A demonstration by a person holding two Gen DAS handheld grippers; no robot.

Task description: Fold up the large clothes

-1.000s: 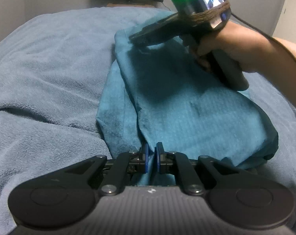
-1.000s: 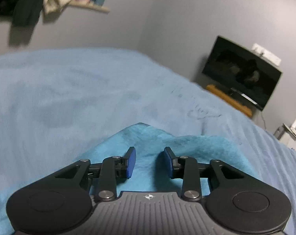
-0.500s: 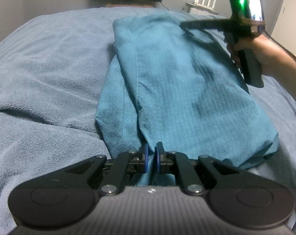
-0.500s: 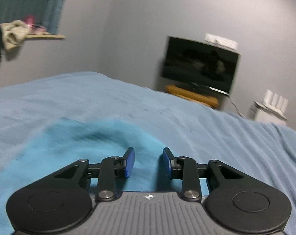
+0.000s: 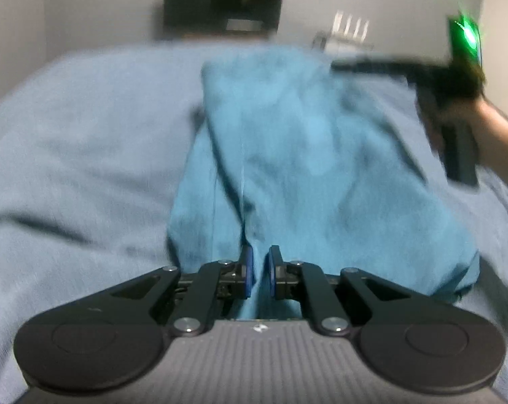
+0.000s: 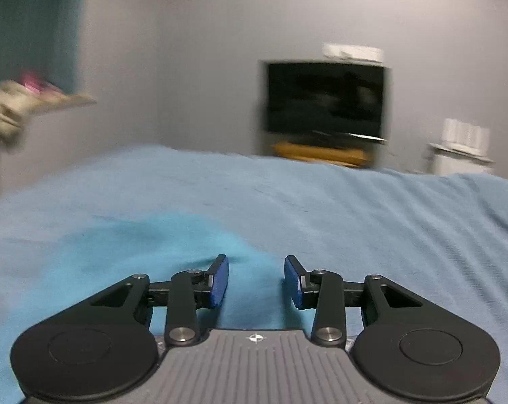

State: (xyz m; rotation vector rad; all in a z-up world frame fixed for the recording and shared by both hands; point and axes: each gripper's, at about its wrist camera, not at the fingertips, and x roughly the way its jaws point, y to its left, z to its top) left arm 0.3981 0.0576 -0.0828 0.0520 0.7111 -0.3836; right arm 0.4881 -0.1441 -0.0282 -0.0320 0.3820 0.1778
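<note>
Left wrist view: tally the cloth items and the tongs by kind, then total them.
Teal garment: 1
Light blue blanket: 1
Tongs: 2, the left tongs and the right tongs
Total: 4

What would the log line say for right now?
left gripper: shut on teal garment | right gripper: open, empty, over garment's far end | blue blanket: underneath

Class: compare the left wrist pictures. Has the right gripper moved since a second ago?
Yes. The right gripper has swung rightward, off the middle of the teal garment to its far right corner, fingers open.
</note>
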